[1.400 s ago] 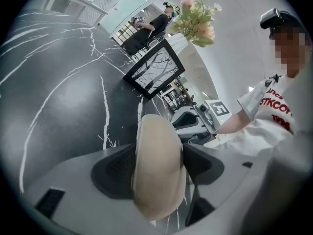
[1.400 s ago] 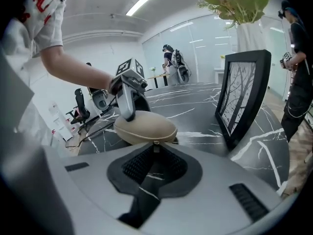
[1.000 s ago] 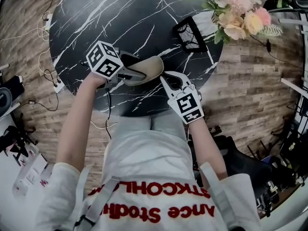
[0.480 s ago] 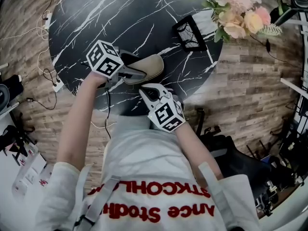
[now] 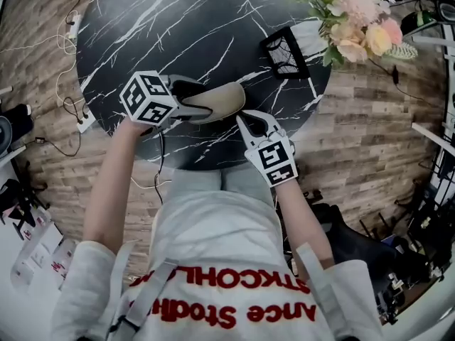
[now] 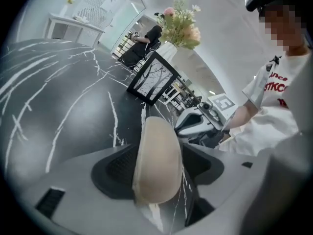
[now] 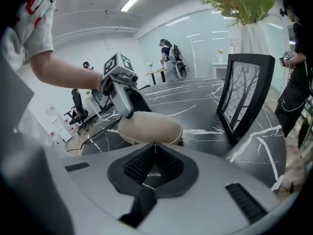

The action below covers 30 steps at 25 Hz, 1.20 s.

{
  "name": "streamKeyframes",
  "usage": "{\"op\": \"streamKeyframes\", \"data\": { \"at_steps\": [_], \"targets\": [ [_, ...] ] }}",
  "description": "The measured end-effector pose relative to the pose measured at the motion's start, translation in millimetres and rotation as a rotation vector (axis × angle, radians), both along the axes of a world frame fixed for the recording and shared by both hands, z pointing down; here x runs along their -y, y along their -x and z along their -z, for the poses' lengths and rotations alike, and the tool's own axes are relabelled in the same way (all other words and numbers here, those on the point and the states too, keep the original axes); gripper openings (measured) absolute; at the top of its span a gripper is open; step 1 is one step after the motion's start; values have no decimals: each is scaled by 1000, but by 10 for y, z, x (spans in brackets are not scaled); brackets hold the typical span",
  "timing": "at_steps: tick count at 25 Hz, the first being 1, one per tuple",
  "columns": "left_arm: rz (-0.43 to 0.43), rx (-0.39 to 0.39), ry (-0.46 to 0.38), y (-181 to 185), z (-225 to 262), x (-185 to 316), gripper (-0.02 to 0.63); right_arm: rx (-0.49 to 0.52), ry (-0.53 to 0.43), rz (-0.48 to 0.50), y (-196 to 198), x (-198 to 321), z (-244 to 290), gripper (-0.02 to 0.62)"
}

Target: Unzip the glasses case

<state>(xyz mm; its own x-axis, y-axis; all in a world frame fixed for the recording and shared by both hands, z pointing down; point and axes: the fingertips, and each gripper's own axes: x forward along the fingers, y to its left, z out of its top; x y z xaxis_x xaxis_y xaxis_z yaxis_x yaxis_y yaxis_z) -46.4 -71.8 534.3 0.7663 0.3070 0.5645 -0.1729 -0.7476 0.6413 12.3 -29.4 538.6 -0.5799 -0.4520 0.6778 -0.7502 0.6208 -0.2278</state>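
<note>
A beige glasses case [image 5: 217, 99] lies on its side near the front edge of the black marble table [image 5: 178, 27]. My left gripper [image 5: 201, 101] comes in from the left and is shut on the case's left end; in the left gripper view the case [image 6: 155, 155] fills the gap between the pads. My right gripper [image 5: 242, 120] sits at the case's near right end with its jaws shut. In the right gripper view a thin pale zipper pull [image 7: 154, 147] runs from the case [image 7: 149, 128] into the closed pads of my right gripper [image 7: 155, 150].
A black-framed panel [image 5: 284, 52] stands at the table's right, with a bouquet of flowers [image 5: 359, 16] beyond it. Cables [image 5: 71, 112] trail on the wooden floor to the left. The table's edge runs just under the grippers, by the person's lap.
The right gripper closed, swung left and towards the person half a second ago, then came back to the case's right end. The left gripper kept its hold and rolled slightly.
</note>
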Motion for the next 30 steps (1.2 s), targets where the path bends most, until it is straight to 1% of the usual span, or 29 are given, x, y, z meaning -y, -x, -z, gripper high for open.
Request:
{"op": "streamKeyframes", "data": {
  "at_steps": [1, 2, 3, 6, 8, 10, 12, 13, 14, 17, 19, 20, 21, 22, 23, 25, 26, 27, 29, 30],
  "targets": [
    [-5, 22, -6, 82, -11, -10, 301, -10, -3, 1, -13, 41, -6, 18],
    [-12, 42, 1, 158, -30, -40, 276, -20, -8, 6, -13, 85, -12, 18],
    [-14, 56, 20, 220, -46, -83, 256, -25, -14, 9, -5, 139, -15, 18],
    [3, 79, 86, 319, -75, -220, 239, -25, -37, 19, 54, 365, -6, 18],
    [6, 94, 120, 341, -90, -316, 232, -25, -46, 48, 122, 514, -8, 17],
    [-23, 107, 169, 333, -103, -472, 209, -15, -51, 111, 216, 590, -5, 16],
    [-67, 112, 213, 302, -124, -655, 178, -7, -57, 206, 304, 584, 10, 17],
    [-70, 109, 221, 281, -133, -699, 169, -6, -56, 249, 314, 565, 20, 18],
    [-52, 102, 222, 262, -135, -695, 155, 0, -47, 284, 295, 540, 32, 18],
    [61, 76, 207, 229, -66, -519, 156, 19, 6, 393, 161, 380, 51, 19],
    [130, 69, 170, 218, 24, -368, 166, -7, 31, 494, 98, 233, 17, 20],
    [167, 62, 150, 202, 69, -287, 187, -23, 40, 536, 91, 174, -3, 35],
    [207, 54, 135, 175, 102, -204, 210, -36, 45, 568, 99, 134, -22, 80],
    [246, 51, 127, 142, 117, -130, 232, -50, 44, 591, 119, 113, -39, 107],
    [276, 57, 124, 108, 111, -72, 236, -66, 36, 612, 144, 105, -57, 107],
    [309, 89, 115, 69, 72, -6, 233, -97, 12, 651, 191, 100, -84, 110],
    [321, 104, 109, 68, 57, 16, 218, -104, 5, 667, 206, 98, -88, 110],
    [338, 113, 104, 74, 51, 38, 218, -107, 3, 681, 215, 96, -87, 110],
    [381, 121, 101, 85, 42, 81, 282, -109, 0, 701, 221, 91, -73, 110],
    [399, 126, 103, 83, 28, 93, 285, -112, -3, 712, 225, 84, -65, 110]
  ]
}}
